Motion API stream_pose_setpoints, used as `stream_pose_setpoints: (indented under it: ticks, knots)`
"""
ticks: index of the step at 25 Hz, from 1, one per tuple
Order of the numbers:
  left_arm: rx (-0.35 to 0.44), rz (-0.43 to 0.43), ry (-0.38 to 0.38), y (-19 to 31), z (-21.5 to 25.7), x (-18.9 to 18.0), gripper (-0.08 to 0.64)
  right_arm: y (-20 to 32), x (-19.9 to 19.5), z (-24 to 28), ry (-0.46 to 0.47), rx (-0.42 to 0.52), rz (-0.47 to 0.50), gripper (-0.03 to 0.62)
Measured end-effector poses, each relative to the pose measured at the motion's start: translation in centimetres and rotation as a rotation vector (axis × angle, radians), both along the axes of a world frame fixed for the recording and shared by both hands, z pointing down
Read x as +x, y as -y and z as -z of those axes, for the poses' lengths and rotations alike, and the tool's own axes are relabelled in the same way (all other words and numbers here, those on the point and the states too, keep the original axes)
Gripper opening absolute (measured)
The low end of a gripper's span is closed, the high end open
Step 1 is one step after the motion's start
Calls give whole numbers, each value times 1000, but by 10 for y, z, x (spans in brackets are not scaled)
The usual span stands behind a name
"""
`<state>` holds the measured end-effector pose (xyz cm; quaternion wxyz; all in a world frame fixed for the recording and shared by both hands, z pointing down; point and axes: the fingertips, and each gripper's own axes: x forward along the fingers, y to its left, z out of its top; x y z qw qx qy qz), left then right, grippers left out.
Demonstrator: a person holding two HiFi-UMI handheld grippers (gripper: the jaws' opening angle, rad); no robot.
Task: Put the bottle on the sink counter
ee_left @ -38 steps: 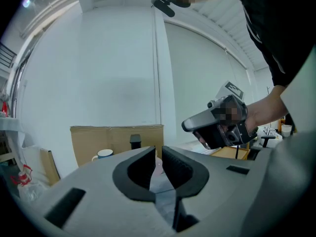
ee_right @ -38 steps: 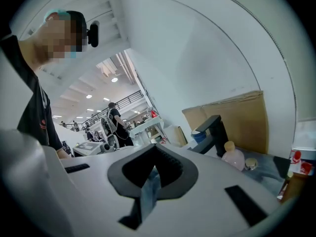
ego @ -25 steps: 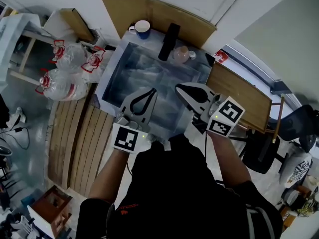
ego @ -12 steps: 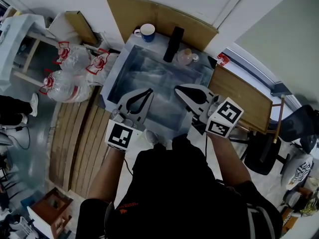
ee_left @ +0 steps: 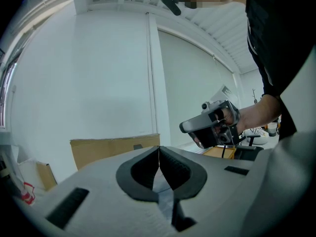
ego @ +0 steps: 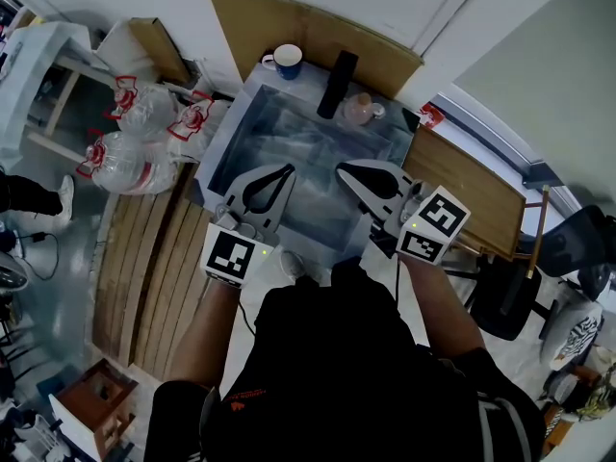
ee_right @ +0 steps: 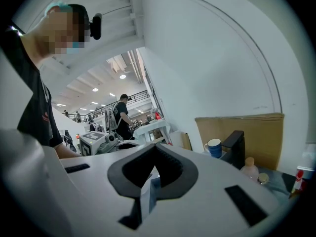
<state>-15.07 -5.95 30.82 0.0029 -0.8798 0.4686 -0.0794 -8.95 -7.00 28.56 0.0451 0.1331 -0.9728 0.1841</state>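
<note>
A small pale bottle [ego: 357, 109] with a tan cap stands on the back rim of the steel sink [ego: 223, 128], to the right of a black faucet [ego: 338, 70]. The right gripper view shows the bottle [ee_right: 250, 168] upright beside the faucet [ee_right: 233, 149]. My left gripper [ego: 287, 168] and right gripper [ego: 340, 169] hover side by side over the sink's near half, well short of the bottle. On each, the jaws are shut tip to tip with nothing between them, as both the left gripper [ee_left: 158, 147] and the right gripper [ee_right: 155, 145] show.
A blue and white mug [ego: 286, 61] sits at the sink's back left corner. Cardboard [ego: 308, 27] leans on the wall behind. Large clear water jugs [ego: 125, 152] lie at the left, above wooden slats [ego: 154, 268]. A wooden table [ego: 462, 181] adjoins the right side.
My left gripper has drifted slightly to the left and farther from me. The right gripper has hardly moved. Both stayed shut.
</note>
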Motion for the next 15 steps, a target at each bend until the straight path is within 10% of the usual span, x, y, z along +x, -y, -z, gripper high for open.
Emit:
stream_pose_setpoints:
  ticks: [15]
  knots:
    - [-11,27,-10,8,1,7,21,1,15,-1,-2,0,-10,5]
